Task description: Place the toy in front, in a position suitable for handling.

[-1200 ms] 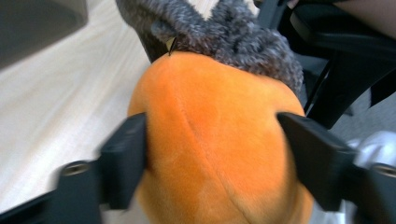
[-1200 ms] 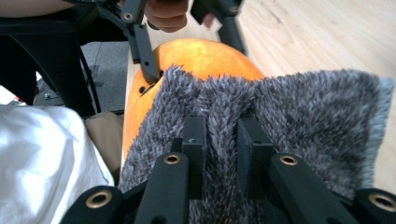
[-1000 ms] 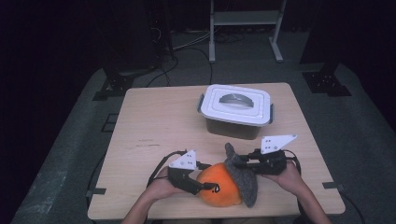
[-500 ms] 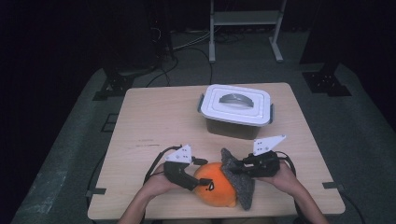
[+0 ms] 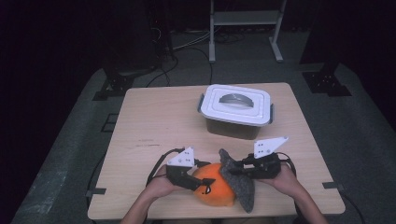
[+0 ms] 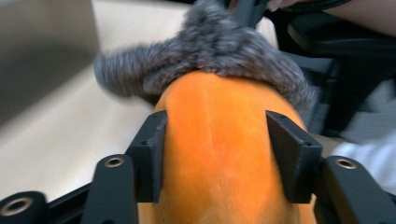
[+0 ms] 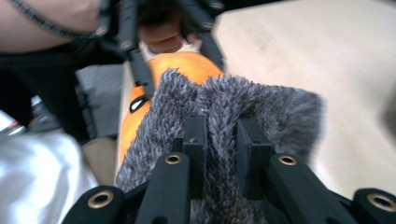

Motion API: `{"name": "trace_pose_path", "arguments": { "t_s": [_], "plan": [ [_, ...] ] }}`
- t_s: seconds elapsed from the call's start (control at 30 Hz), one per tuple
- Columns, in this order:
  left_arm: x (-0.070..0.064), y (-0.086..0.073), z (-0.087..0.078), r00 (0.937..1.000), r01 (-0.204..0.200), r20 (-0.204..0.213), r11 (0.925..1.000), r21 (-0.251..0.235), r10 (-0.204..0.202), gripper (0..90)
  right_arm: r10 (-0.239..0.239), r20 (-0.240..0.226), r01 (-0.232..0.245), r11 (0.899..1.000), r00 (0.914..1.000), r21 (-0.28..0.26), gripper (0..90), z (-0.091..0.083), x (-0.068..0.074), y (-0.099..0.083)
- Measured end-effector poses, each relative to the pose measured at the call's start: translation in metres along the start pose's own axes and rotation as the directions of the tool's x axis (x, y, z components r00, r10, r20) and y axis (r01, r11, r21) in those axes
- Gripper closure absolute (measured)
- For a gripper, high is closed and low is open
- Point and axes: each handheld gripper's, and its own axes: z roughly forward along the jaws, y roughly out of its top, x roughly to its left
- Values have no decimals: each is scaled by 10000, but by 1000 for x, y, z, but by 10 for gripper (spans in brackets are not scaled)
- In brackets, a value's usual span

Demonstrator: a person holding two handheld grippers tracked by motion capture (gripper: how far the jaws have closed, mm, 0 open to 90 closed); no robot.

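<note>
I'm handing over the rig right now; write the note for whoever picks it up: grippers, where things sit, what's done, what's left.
Left gripper: jaws clamped on the sides of the orange plush toy, which rests at the near table edge.
Right gripper: shut on a fold of the grey furry piece draped over the toy's right side.
Lidded container: at the far middle of the table, lid on, untouched.
Done: both grips secured.
Left: probably work the grey piece along the toy; keep the left grip steady. Whether it is being pulled on or off, I cannot tell.

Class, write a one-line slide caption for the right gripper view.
Right gripper pinches the grey furry piece on the orange plush toy.
</note>
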Motion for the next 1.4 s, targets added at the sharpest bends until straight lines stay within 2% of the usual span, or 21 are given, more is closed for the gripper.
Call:
{"name": "trace_pose_path", "arguments": {
  "t_s": [0.07,0.13,0.2,0.23,0.3,0.33,0.37,0.4,0.5,0.57,0.67,0.77,0.8,0.83,0.87,0.9,0.97,1.03,1.13,1.3,1.4],
  "plan": [
    [-3,4,-3,9957,-776,-533,9964,-354,757,452,28,336,-14,9991,9994,-420,754,-9,-3,3],
    [-2,2,-3,9964,-793,-335,9948,-637,773,446,228,550,-184,9966,9982,-806,754,-17,-7,3],
    [0,-4,1,9976,-678,-141,9973,-296,674,425,345,676,-296,9969,9971,-724,753,-18,-10,0],
    [1,-6,2,9984,-549,-168,9981,-270,544,400,345,657,-324,9989,9972,-326,753,-13,-11,-3],
    [6,-8,1,9998,200,40,9996,-191,-199,322,320,396,-328,9993,9987,175,752,-1,-9,-8],
    [9,-7,0,9974,711,80,9974,113,-712,272,307,302,-314,9993,9991,205,752,3,-8,-10],
    [11,-8,0,9951,987,76,9949,196,-989,208,449,59,-449,9989,9990,96,752,8,-6,-10],
    [13,-8,-2,9899,1410,94,9896,297,-1414,176,418,-36,-418,9991,9991,84,752,9,-4,-9],
    [15,-10,-1,9839,1739,295,9821,726,-1764,109,106,-194,-103,9999,9998,117,752,13,5,-3],
    [12,-10,1,9861,1528,502,9835,971,-1582,133,-72,-307,76,9999,9995,129,751,16,11,0],
    [8,-9,-2,9950,851,441,9918,958,-896,319,-214,-234,219,9996,9995,202,749,15,12,2],
    [5,-7,-3,9996,210,164,9982,569,-220,426,-278,-62,278,9996,9996,28,751,9,9,4],
    [3,-6,-3,9998,-167,-85,9995,261,170,439,-324,65,324,9995,9995,-51,751,7,9,6],
    [1,-5,-3,9980,-527,-357,9986,82,530,446,-398,248,404,9989,9989,-233,751,4,9,8],
    [-2,-3,-3,9890,-1192,-900,9927,-178,1171,445,-412,352,424,9986,9985,-316,751,2,9,10],
    [-3,-3,-2,9845,-1357,-1173,9899,-417,1300,429,-463,591,491,9977,9972,-461,750,-1,9,12],
    [-1,-5,2,9886,-1133,-1062,9921,-539,1071,402,-487,791,530,9972,9957,-535,750,-4,8,12],
    [0,-9,4,9898,-1075,-972,9937,-304,1041,384,-405,739,433,9984,9964,-366,749,-3,6,9],
    [5,-13,4,9966,-495,-666,9985,-222,479,325,-336,647,340,9994,9973,-36,746,5,5,0],
    [9,-16,-1,9987,22,-514,10000,-45,-25,276,-65,477,57,9998,9988,167,743,1,-1,-7],
    [11,-19,-5,9987,145,-487,9999,63,-142,268,146,458,-167,9988,9988,453,743,-2,-4,-16]
  ]
}}
